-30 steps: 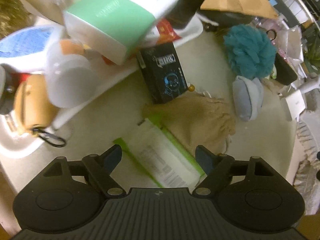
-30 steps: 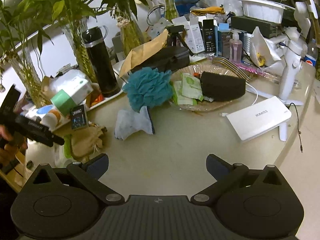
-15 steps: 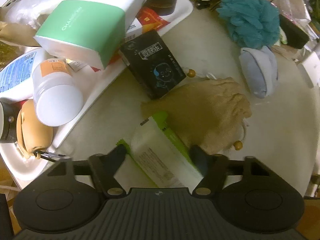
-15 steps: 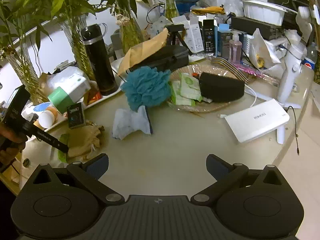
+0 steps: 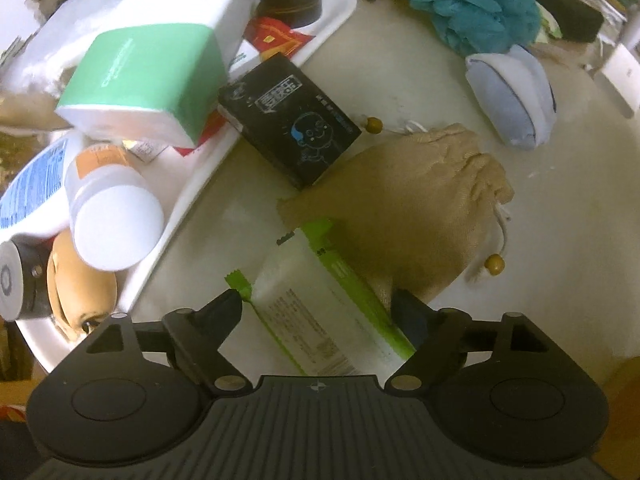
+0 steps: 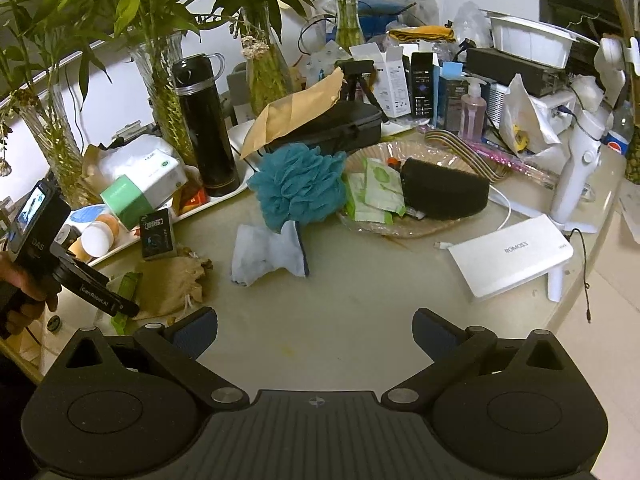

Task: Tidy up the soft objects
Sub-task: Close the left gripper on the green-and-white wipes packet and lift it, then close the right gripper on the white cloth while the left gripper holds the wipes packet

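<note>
A green-and-white wipes pack (image 5: 316,280) lies on the beige table between the fingers of my left gripper (image 5: 318,306), whose jaws are opening and point steeply down; the pads stand at its two edges without squeezing it. A tan burlap drawstring pouch (image 5: 416,204) partly covers the pack's far side. Beyond lie a pale blue cloth (image 5: 512,92) and a teal bath pouf (image 5: 472,4). In the right wrist view a hand holds the left gripper (image 6: 120,308) over the pack (image 6: 126,292) beside the pouch (image 6: 172,280). My right gripper (image 6: 314,332) is open above bare table.
A white tray (image 5: 192,184) on the left holds a green tissue box (image 5: 160,68), a white bottle (image 5: 112,216) and a black flask (image 6: 204,128). A black box (image 5: 288,120) leans on its rim. A glass dish (image 6: 380,228), a white power bank (image 6: 510,256) and vases crowd the back.
My left gripper dropped closer over the wipes pack and rolled. Its jaws narrowed around the pack half a second ago and have widened again. The right gripper has stayed put.
</note>
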The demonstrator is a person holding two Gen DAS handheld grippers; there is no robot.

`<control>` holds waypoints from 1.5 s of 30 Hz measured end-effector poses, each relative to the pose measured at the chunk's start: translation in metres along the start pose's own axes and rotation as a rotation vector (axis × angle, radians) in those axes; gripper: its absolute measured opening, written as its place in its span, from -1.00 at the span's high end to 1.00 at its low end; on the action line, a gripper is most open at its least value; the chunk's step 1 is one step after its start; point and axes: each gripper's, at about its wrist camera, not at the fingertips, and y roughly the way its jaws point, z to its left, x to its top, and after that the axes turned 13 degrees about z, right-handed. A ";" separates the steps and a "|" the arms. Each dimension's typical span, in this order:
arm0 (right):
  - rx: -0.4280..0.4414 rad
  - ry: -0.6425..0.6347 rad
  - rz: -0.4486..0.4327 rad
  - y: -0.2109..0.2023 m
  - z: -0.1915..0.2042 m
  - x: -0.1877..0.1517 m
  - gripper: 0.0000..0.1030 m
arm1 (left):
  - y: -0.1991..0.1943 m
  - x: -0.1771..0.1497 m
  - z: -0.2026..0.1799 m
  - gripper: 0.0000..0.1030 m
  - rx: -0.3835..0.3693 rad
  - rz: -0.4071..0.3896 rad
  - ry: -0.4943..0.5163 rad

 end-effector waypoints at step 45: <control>0.156 -0.222 0.014 0.157 0.040 0.068 -0.68 | -0.113 -0.096 0.028 -0.04 -0.220 -0.496 -0.117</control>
